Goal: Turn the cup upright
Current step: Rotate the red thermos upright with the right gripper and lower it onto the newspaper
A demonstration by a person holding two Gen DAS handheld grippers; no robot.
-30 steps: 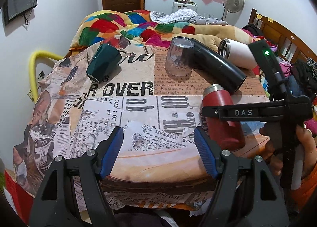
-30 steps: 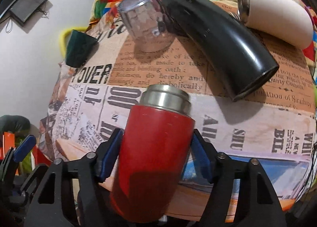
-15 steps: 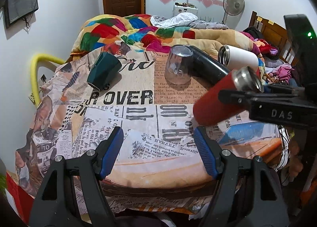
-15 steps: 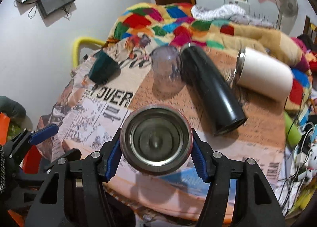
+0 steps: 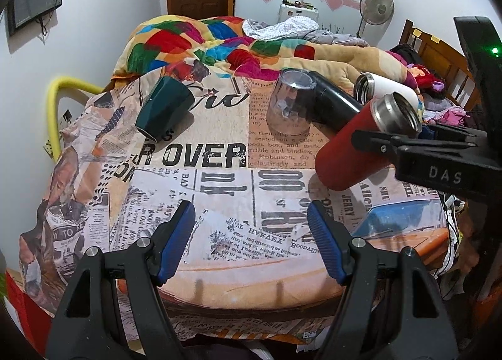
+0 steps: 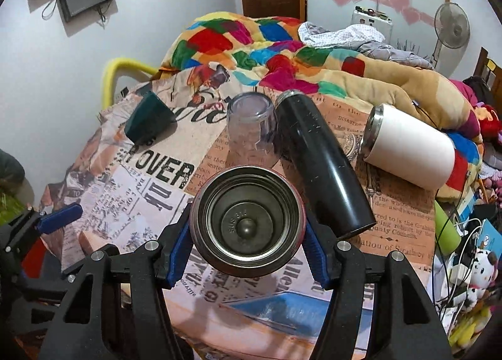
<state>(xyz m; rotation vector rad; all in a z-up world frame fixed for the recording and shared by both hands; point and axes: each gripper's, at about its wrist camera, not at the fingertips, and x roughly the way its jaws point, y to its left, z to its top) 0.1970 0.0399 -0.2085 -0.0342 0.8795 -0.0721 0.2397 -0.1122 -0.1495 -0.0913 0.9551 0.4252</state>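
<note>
My right gripper [image 6: 248,258] is shut on a red steel-lined cup [image 6: 248,222]. It holds the cup tilted above the table, open mouth toward the camera. In the left wrist view the red cup [image 5: 360,146] leans up and to the right, its base just above the newspaper-print cloth [image 5: 219,203], and the right gripper [image 5: 370,143] clamps it. My left gripper [image 5: 251,234] is open and empty over the table's near edge.
A dark green cup [image 5: 163,109] lies on its side at far left. A clear glass [image 5: 291,105] stands upside down. A black flask [image 6: 323,159] and a white cup [image 6: 408,149] lie on their sides. A colourful blanket [image 5: 219,43] is behind.
The right gripper lifted the red cup off the table and turned it from mouth-down through horizontal, so its mouth now tilts upward. The left gripper has stayed still.
</note>
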